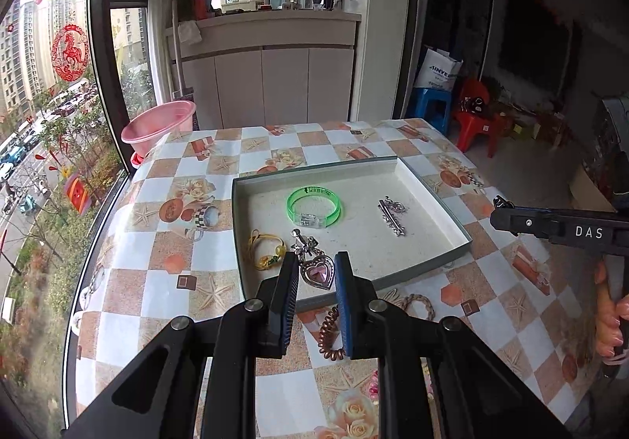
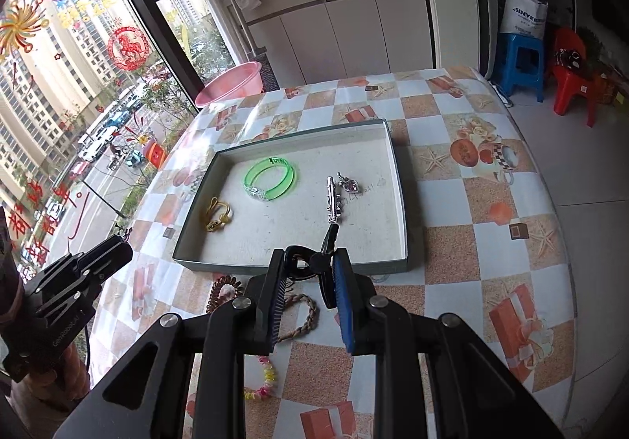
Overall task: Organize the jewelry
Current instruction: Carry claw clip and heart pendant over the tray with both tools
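Observation:
My left gripper (image 1: 315,266) is shut on a pink heart pendant (image 1: 317,274); its silver chain (image 1: 303,242) hangs over the near-left part of a shallow grey tray (image 1: 432,183). In the tray lie a green bangle (image 1: 314,205), a silver hair clip (image 1: 391,217) and a yellow hair tie (image 1: 267,252). In the right wrist view my right gripper (image 2: 308,262) is shut on a black hair claw (image 2: 314,262) above the tray's near rim (image 2: 291,268). The bangle (image 2: 271,179), silver clip (image 2: 334,203) and yellow tie (image 2: 218,217) show there too.
On the checked tablecloth in front of the tray lie a brown spiral hair tie (image 2: 220,289), a braided rope bracelet (image 2: 306,317) and a beaded bracelet (image 2: 267,376). A pink basin (image 2: 232,85) stands past the table's far left corner, by the window. Blue and red stools (image 2: 523,61) stand far right.

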A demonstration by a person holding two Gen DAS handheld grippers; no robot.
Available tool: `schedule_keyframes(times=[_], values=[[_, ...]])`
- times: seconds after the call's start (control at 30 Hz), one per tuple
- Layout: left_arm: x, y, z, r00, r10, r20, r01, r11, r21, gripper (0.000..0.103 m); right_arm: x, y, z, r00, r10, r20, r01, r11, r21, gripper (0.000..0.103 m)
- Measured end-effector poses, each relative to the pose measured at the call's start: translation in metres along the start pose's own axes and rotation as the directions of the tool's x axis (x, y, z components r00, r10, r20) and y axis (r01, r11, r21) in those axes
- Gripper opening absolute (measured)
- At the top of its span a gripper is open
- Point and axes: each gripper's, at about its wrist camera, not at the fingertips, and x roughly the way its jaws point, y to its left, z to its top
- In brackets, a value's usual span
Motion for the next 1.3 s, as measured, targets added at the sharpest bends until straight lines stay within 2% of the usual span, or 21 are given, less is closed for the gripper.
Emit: schedule_keyframes(times=[0.17, 0.33, 0.57, 0.73, 1.07, 1.3], values=[[0.009, 0.007, 0.016, 1.000, -0.005, 0.006, 0.005, 1.000, -0.028, 0.031, 0.004, 0.004, 0.018, 1.000, 0.006, 0.007, -0.006, 1.000, -0.013, 0.026], [0.024, 0.007, 0.028, 1.000, 0.007, 0.007, -0.007, 1.000, -0.021, 0.031, 0.011, -0.001, 0.037, 0.999, 0.032, 0.009, -0.032, 0.999, 0.031, 0.026], [0.055, 0.013, 0.045, 1.000, -0.008, -0.012, 0.007, 0.998, -0.065, 0.031, 0.028, -0.005, 0.059, 0.999, 0.044, 0.003, -0.044, 0.997, 0.066, 0.026], [0.085, 0.018, 0.049, 0.999, 0.015, -0.041, -0.018, 0.997, -0.082, 0.031, 0.045, -0.007, 0.071, 0.999, 0.054, -0.004, -0.053, 0.995, 0.082, 0.026], [0.149, 0.018, 0.032, 0.991, 0.033, -0.133, -0.049, 0.992, -0.116, 0.031, 0.111, -0.022, 0.067, 0.993, 0.070, -0.093, -0.058, 0.990, 0.131, 0.026], [0.174, 0.007, 0.022, 0.985, 0.064, -0.162, -0.074, 0.995, -0.060, 0.031, 0.148, -0.030, 0.055, 0.988, 0.015, -0.152, 0.003, 0.993, 0.118, 0.026]])
